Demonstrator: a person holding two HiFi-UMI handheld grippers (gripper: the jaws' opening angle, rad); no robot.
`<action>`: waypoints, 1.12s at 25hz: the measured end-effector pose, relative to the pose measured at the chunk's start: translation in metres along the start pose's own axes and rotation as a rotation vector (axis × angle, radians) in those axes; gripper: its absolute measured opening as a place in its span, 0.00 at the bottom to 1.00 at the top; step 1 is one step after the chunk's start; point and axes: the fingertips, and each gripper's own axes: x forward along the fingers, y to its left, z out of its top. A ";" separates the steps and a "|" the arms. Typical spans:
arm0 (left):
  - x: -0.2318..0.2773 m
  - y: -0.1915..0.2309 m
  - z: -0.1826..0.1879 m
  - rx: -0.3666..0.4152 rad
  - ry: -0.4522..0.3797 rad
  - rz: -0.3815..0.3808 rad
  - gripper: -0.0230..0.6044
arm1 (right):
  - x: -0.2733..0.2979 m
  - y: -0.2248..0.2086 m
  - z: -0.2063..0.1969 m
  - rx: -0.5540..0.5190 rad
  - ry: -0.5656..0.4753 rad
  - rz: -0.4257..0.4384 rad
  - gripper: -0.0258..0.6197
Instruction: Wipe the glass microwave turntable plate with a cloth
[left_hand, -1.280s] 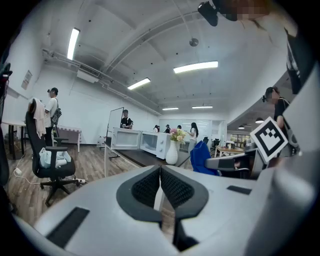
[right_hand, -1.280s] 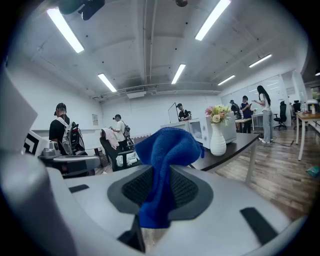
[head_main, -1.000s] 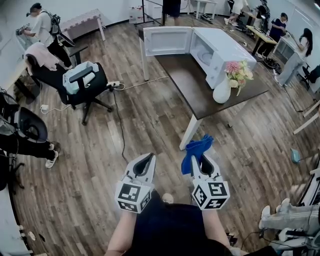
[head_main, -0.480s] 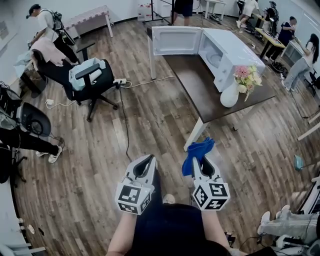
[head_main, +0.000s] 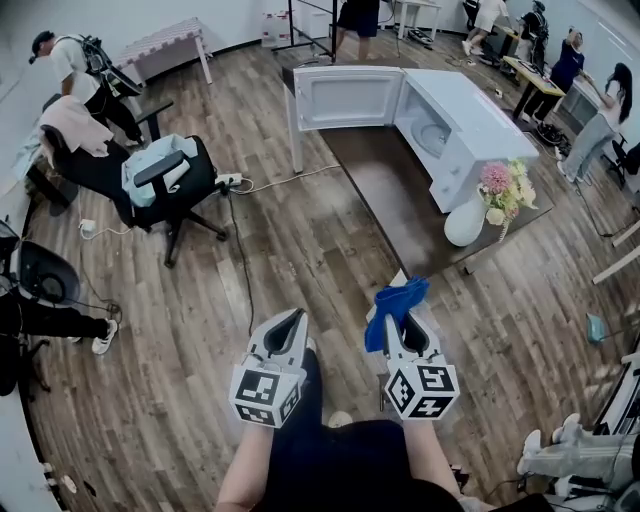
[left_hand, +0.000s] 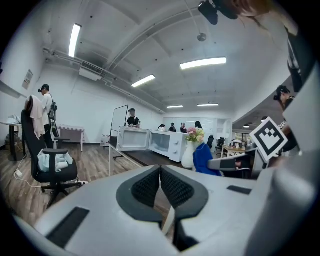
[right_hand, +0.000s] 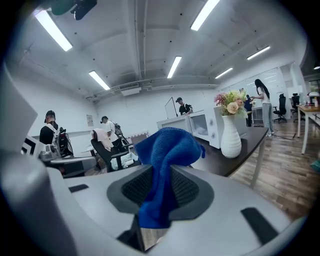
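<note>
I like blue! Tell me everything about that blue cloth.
The blue cloth looks soft and fuzzy, like a towel. It is bunched up. The right gripper pinches its middle between shut jaws, so a puffy wad sticks out past the tips and a tail hangs behind them. Nothing else touches it, up over the wooden floor.

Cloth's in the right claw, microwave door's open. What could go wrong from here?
1. The vase stands near the table's near end, right beside the microwave; a reach into the oven may knock it over.
2. The right claw pinches only a fold of the blue cloth; it might pull free under wiping pressure.
3. A cable runs along the floor left of the table: a possible trip hazard.
</note>
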 end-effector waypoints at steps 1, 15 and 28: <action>0.011 0.011 0.006 0.002 -0.001 -0.003 0.05 | 0.014 0.000 0.008 0.001 -0.002 -0.004 0.18; 0.141 0.149 0.071 0.056 0.007 -0.064 0.05 | 0.190 0.004 0.097 0.024 -0.055 -0.085 0.19; 0.182 0.218 0.073 0.022 0.025 -0.069 0.05 | 0.267 0.022 0.105 0.022 -0.011 -0.095 0.19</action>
